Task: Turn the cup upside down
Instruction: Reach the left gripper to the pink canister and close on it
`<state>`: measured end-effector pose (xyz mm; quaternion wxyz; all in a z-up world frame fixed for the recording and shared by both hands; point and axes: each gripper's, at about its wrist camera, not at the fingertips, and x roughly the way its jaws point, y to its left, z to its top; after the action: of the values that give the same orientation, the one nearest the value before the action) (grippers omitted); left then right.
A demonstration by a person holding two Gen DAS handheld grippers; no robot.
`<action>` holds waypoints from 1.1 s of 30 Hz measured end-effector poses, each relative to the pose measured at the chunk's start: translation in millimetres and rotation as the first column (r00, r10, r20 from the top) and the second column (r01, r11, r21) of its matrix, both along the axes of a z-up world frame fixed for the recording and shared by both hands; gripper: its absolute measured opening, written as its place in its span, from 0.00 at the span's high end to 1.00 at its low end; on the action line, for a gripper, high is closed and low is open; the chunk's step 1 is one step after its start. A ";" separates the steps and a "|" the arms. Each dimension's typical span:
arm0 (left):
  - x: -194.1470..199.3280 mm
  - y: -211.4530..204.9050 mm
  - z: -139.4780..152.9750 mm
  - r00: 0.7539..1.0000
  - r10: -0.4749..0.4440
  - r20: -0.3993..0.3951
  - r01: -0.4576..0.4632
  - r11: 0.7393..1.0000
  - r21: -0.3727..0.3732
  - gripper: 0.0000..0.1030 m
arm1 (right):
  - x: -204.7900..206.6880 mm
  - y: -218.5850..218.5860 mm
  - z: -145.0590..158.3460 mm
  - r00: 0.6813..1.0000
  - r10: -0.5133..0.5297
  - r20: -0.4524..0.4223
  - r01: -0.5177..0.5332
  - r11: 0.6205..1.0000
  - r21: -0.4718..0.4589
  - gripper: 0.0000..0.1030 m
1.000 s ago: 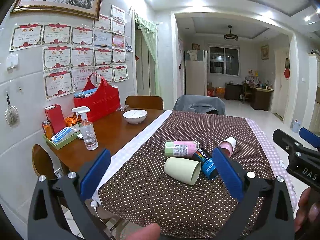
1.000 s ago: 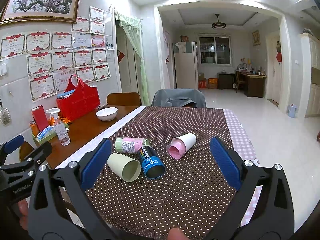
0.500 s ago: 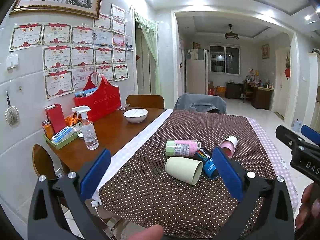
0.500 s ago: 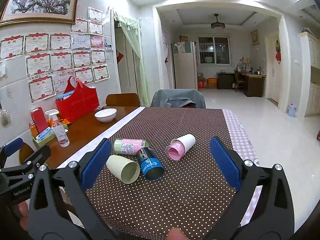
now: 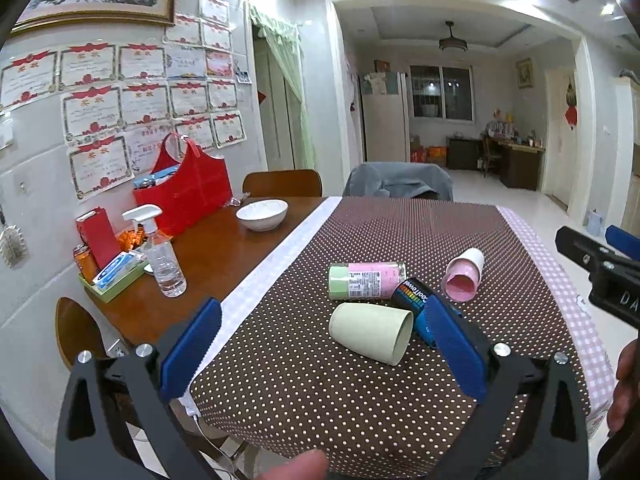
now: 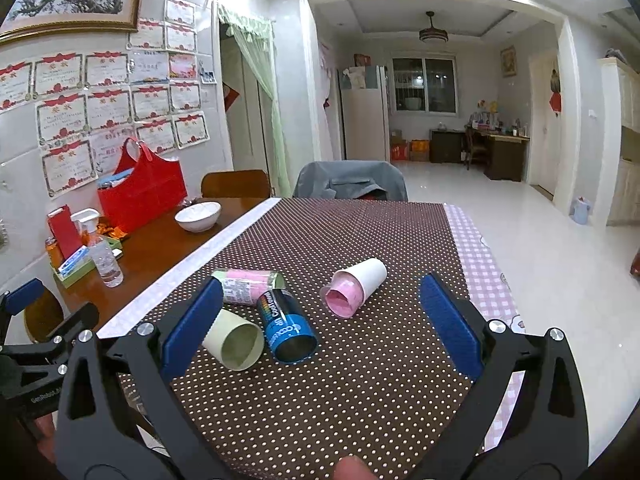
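Since a second ago both tools have slid a little closer to the things on the worktop, and nothing on it has moved.

The big worktop with the brown dotted cloth (image 5: pixel 320 392) holds four things lying on their sides. The pink and green round tin (image 5: pixel 366 281) lies farthest back. The blue and black can (image 6: pixel 286 326) lies just in front of it, and looks to touch it. The pale green plastic cup (image 5: pixel 370 332) lies nearest, just beside the blue can, with its open mouth turned to the right. The pink and white paper cup (image 6: pixel 354 293) lies a bit apart on the right.

The left tool (image 5: pixel 320 346) is wide open and holds nothing. The right tool (image 6: pixel 320 330) is wide open too, and empty.

The task does not say which cup. The green cup looks light, stiff and smooth, so it may roll or slip. I would pinch it across the middle of its round side. The paper cup looks very light and soft, and a hard squeeze may crush it, so hold it gently near the rim.
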<state>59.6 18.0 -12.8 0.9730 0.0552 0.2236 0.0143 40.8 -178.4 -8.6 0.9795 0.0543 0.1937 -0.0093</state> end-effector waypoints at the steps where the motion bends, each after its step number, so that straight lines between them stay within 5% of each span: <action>1: 7.1 -0.6 -2.3 1.000 -0.004 -0.012 0.004 1.000 0.008 0.04 | 4.0 -1.5 -2.1 1.000 -0.003 -0.006 0.003 1.000 0.001 0.06; 12: 98.9 -3.2 -31.2 0.982 -0.082 -0.172 0.102 0.989 0.107 0.04 | 64.5 -22.7 -32.8 0.988 -0.058 -0.143 0.062 0.998 0.024 0.06; 21: 189.5 -16.7 -63.3 0.920 -0.211 -0.331 0.281 0.943 0.177 0.04 | 120.3 -31.0 -53.9 0.969 -0.069 -0.239 0.076 0.997 0.018 0.06; 28: 249.9 -30.5 -96.6 0.841 -0.278 -0.464 0.437 0.855 0.281 0.04 | 150.4 -37.9 -70.3 0.952 -0.084 -0.294 0.092 0.996 0.012 0.06; 33: 274.1 -43.4 -117.7 0.760 -0.331 -0.559 0.579 0.735 0.352 0.04 | 166.0 -45.4 -81.8 0.941 -0.101 -0.323 0.113 0.993 0.020 0.06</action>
<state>333.8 -25.4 -130.5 0.8128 0.3644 0.4140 -0.1876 206.8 -223.8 -90.4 0.9317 0.0812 0.3476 -0.0674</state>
